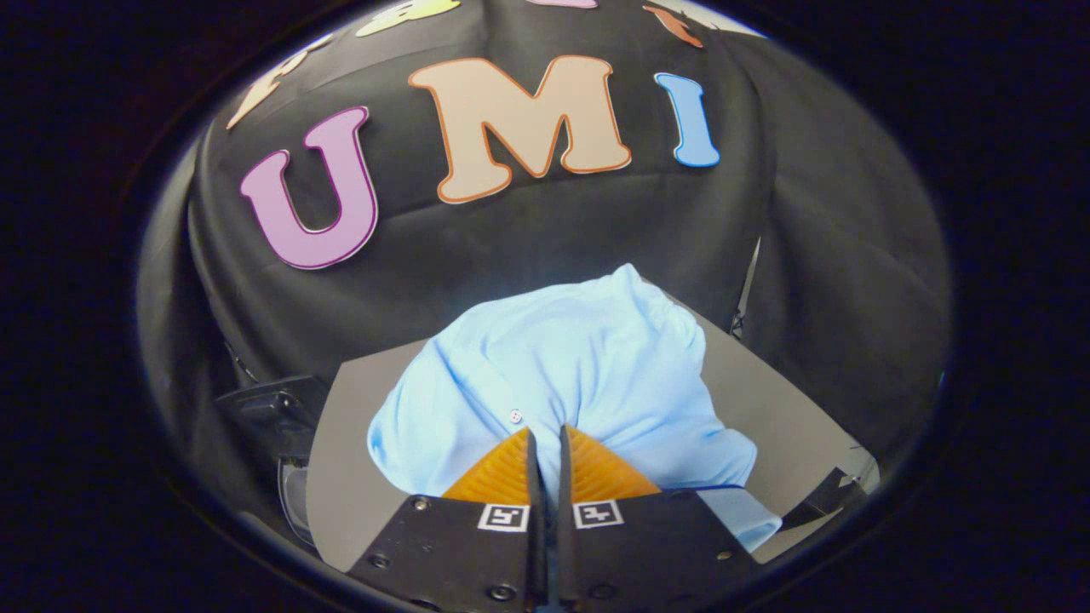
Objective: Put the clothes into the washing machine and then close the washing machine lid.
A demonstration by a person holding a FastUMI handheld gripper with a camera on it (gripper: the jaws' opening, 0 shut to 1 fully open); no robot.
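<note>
The gripper [546, 434] is clenched on a pinched fold of the light-blue button shirt [579, 366], which bunches at twelve o'clock just ahead of its fingertips over the grey tabletop [358, 477].

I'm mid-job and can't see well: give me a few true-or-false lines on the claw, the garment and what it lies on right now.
1. The claw has its fingers closed together, pinching a fold of the light blue buttoned cotton shirt. True.
2. The shirt is spread out flat and smooth. False: it is bunched into a rumpled mound.
3. The shirt rests on a flat grey surface. True.
4. The shirt lies far beyond the fingers, untouched. False: its cloth sits right at the fingertips and is gathered between them.
5. A small white button shows on the shirt just beside the fingers. True.
</note>
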